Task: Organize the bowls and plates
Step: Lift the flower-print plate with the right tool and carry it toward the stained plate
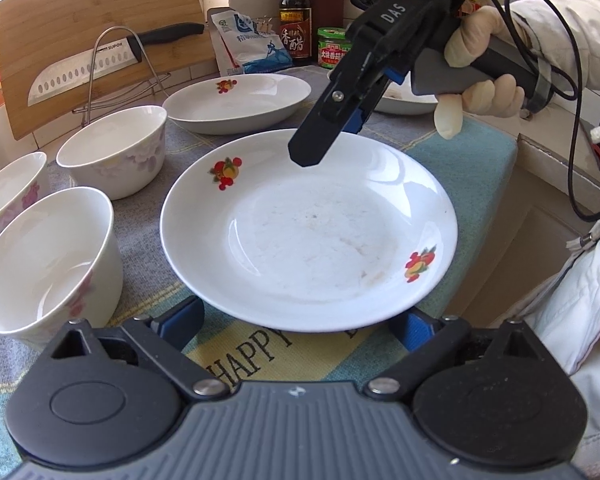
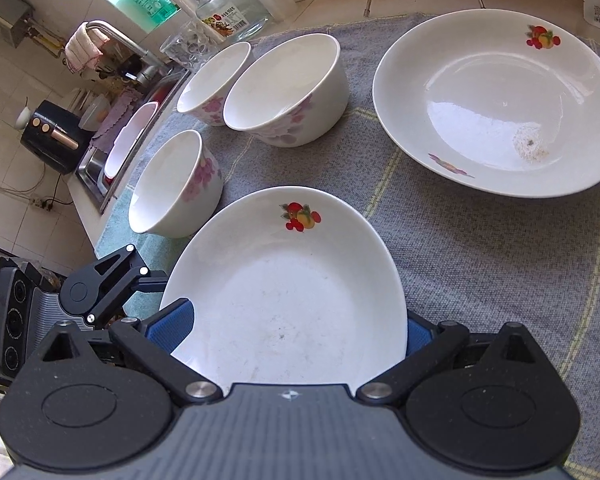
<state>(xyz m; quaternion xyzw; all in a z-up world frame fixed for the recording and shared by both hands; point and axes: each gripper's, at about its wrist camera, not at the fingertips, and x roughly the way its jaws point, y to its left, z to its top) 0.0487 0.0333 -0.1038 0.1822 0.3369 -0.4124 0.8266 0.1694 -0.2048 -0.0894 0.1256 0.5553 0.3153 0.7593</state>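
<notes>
A white plate (image 1: 308, 232) (image 2: 292, 292) with fruit prints lies on the cloth-covered counter. My left gripper (image 1: 302, 310) (image 2: 152, 280) stands wide at its near rim. One blue pad (image 1: 184, 320) shows on each side, their tips under the rim, and no press on the plate shows. My right gripper (image 1: 328, 140) (image 2: 296, 332), in a gloved hand, reaches over the opposite rim, open, with the plate between its pads (image 2: 172, 328). A second plate (image 1: 240, 100) (image 2: 496, 100) lies beyond. Three flowered bowls (image 1: 116, 148) (image 2: 288, 88) stand together to the left.
A third dish (image 1: 404, 102) sits behind the right gripper. A knife (image 1: 84, 68) rests on a wire rack before a cutting board, with a sauce bottle (image 1: 296, 20) and a jar (image 1: 332, 48) nearby. The counter drops off at right (image 1: 516, 152). A sink (image 2: 112, 160) lies past the bowls.
</notes>
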